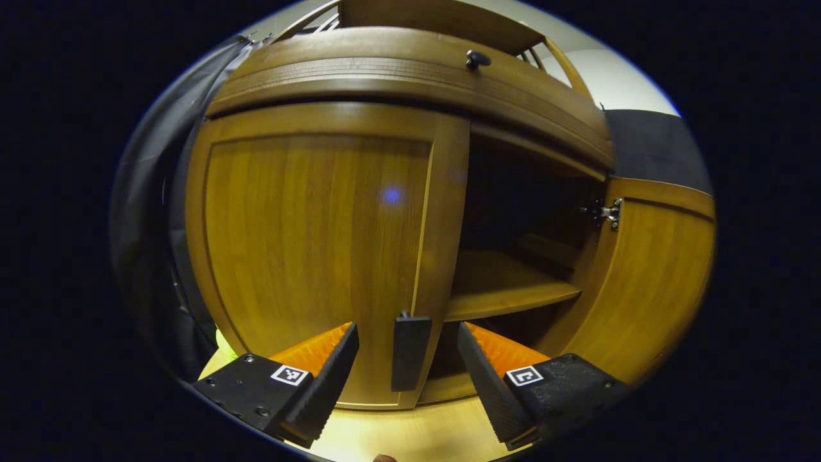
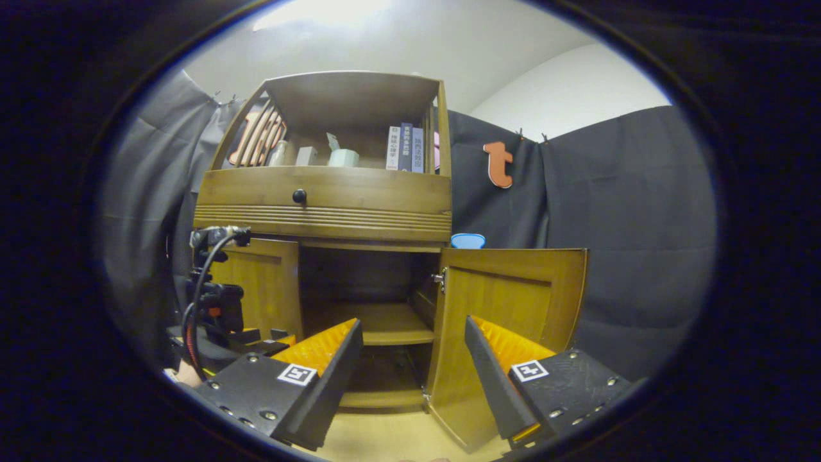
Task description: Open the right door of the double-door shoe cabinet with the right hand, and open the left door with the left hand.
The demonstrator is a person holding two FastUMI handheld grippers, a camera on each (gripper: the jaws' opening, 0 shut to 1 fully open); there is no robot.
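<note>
We see a wooden shoe cabinet [image 2: 324, 205] straight ahead. Its right door [image 2: 507, 321] stands swung open (a shelf [image 2: 385, 324] shows inside), while the left door [image 1: 314, 250] is closed. Our left gripper [image 1: 407, 366] hovers with fingers apart around that door's dark handle [image 1: 409, 351], not touching. Our right gripper [image 2: 414, 378] is spread wide, empty.

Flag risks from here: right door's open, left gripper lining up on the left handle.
1. The left gripper is open around the dark handle of the closed left door; closing off-centre could let one finger slip off the narrow pull.
2. The open right door stands just ahead of the open right gripper; moving forward may bump it.
</note>
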